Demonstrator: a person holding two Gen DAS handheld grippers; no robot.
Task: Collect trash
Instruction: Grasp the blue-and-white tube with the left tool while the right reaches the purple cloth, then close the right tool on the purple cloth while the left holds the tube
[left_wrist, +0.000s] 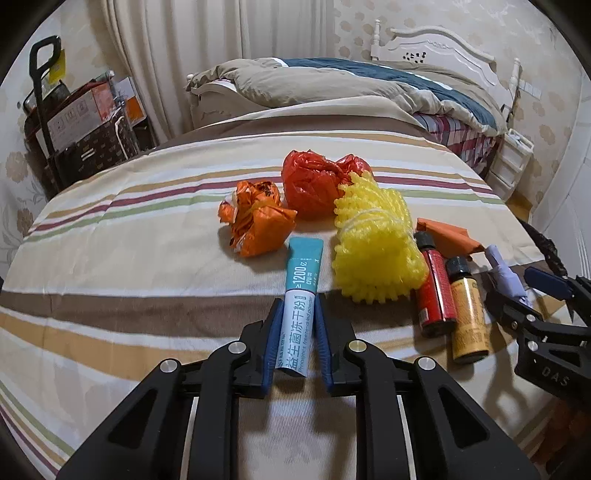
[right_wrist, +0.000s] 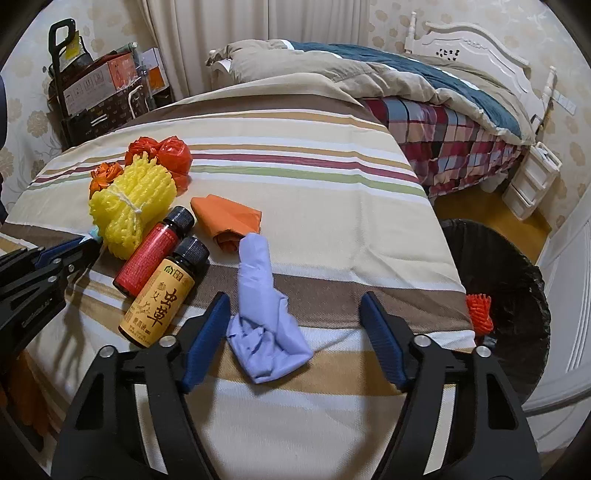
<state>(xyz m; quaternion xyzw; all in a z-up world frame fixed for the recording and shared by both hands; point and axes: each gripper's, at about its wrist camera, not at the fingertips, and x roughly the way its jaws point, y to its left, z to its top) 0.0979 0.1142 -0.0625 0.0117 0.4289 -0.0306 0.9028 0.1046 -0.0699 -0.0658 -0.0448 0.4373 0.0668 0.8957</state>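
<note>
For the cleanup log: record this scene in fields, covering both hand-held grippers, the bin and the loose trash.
left hand-held gripper: shut on white-and-teal paper sachet
right hand-held gripper: open around crumpled lilac cloth
surface: striped bedsheet
bin: black-lined bin, right of bed
loose: yellow foam net, red bottle, amber bottle

Rumpled duvet (left_wrist: 332, 85), white headboard (left_wrist: 436, 44) — boxes (right_wrist: 99, 85) by the curtain (left_wrist: 177, 55).

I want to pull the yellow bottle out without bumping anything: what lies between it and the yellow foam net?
The red bottle, lying alongside the yellow bottle and against the foam net; the right wrist view shows it best.
</note>
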